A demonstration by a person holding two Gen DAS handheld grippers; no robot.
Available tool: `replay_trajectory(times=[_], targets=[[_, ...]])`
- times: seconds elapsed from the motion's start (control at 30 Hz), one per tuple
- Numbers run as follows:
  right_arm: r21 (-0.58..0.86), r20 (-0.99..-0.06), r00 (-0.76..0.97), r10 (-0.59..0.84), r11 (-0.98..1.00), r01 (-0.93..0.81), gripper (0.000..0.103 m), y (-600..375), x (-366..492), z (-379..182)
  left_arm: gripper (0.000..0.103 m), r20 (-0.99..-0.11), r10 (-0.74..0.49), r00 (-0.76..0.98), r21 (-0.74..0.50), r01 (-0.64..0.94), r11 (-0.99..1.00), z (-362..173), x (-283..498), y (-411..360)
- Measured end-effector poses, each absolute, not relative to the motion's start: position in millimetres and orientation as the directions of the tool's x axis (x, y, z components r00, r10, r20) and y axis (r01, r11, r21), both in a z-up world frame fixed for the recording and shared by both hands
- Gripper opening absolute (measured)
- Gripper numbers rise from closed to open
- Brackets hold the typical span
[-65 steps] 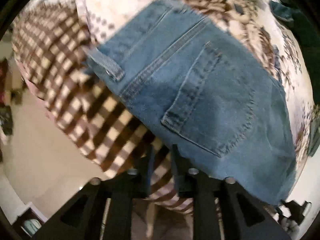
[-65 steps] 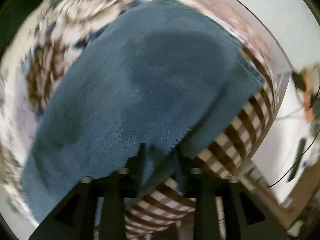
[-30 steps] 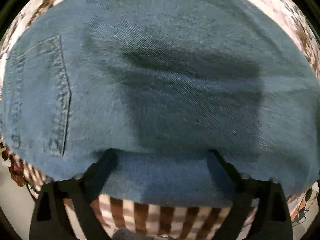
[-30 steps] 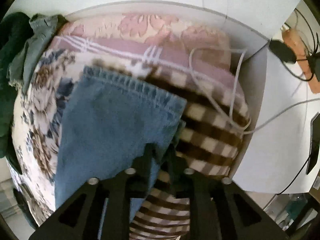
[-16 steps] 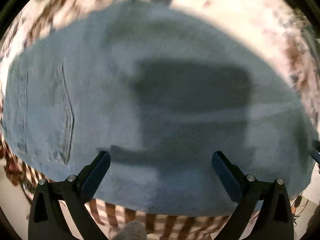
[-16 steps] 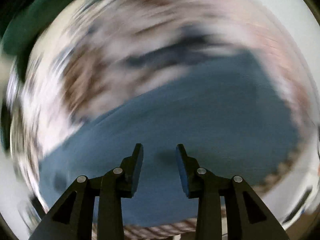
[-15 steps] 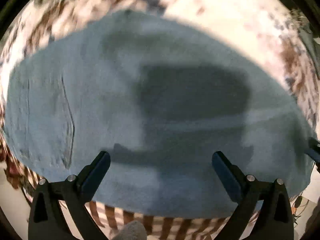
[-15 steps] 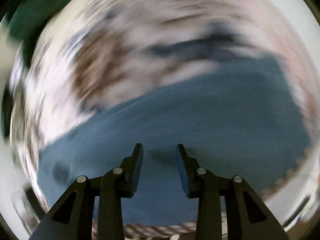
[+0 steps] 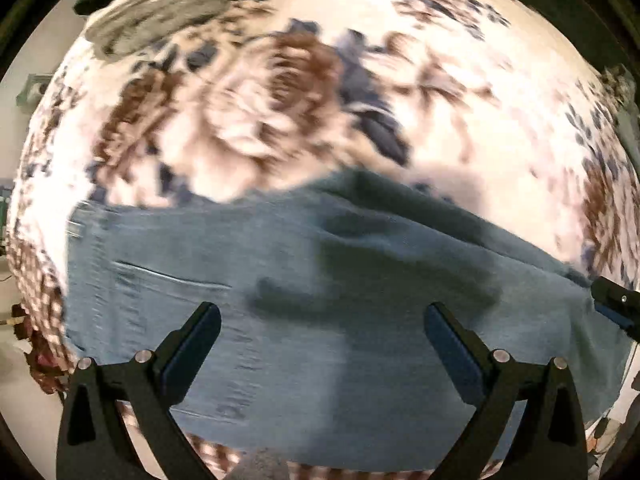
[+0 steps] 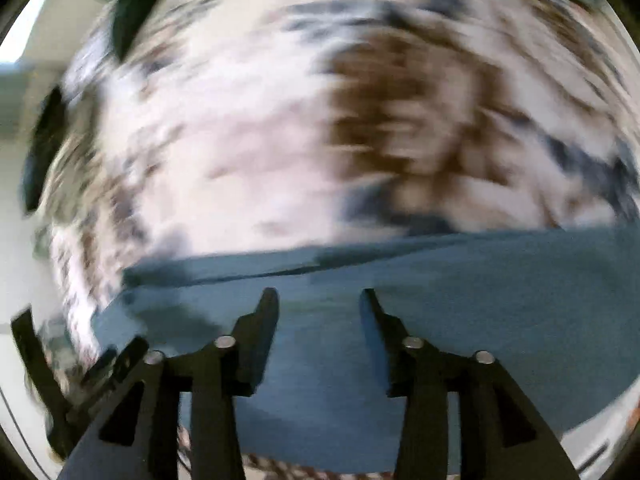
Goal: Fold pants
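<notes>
Parting wider, right tongs (image 10: 318,300) — jeans (image 10: 480,300) released, left tongs (image 9: 322,320) still spread.

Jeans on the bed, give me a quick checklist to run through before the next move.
1. Left tongs open, holding nothing: ok.
2. Right tongs open, holding nothing: ok.
3. Jeans lying on the floral blanket, not hanging off either tongs: ok.
4. Fold lying flat: not ok, a raised ridge along the far edge in the left wrist view.
5. Layer edges lined up: cannot tell, both views blurred.
6. Near edge of the jeans fully on the bed: cannot tell.
</notes>
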State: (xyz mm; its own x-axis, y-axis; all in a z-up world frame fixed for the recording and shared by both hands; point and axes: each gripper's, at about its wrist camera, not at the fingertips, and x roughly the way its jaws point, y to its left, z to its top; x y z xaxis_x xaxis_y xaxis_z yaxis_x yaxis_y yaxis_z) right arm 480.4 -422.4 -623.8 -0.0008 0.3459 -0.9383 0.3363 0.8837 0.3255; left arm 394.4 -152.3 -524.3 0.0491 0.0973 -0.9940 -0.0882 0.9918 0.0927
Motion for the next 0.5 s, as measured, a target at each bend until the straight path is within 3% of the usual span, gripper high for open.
replay_trajectory(times=[0.27,0.33,0.37,0.5], targets=[[0.121,-0.984,-0.158,0.085,0.964,-0.237,0.050,-299.2,516.9,-647.1,0.103,-0.989,0.144,-0.029,0.145,-0.047,0.988,-574.1,432.5,-115.7],[0.062,-0.991,-0.135,0.016,0.936,-0.346,0.024,-281.8,513.0,-651.2,0.103,-0.991,0.132,-0.028,0.133,-0.031,0.991,-584.5,440.4,-117.5],[0.036,-0.993,-0.114,-0.006,0.932,-0.360,0.004,-279.8,511.8,-649.9,0.103,-0.991,0.129,-0.030,0.129,-0.026,0.991,-589.8,441.7,-117.7],[-0.027,-0.999,-0.033,-0.039,0.955,-0.296,0.002,-296.1,511.4,-631.7,0.103,-0.994,0.110,-0.008,0.110,-0.020,0.994,-613.3,462.2,-107.6]])
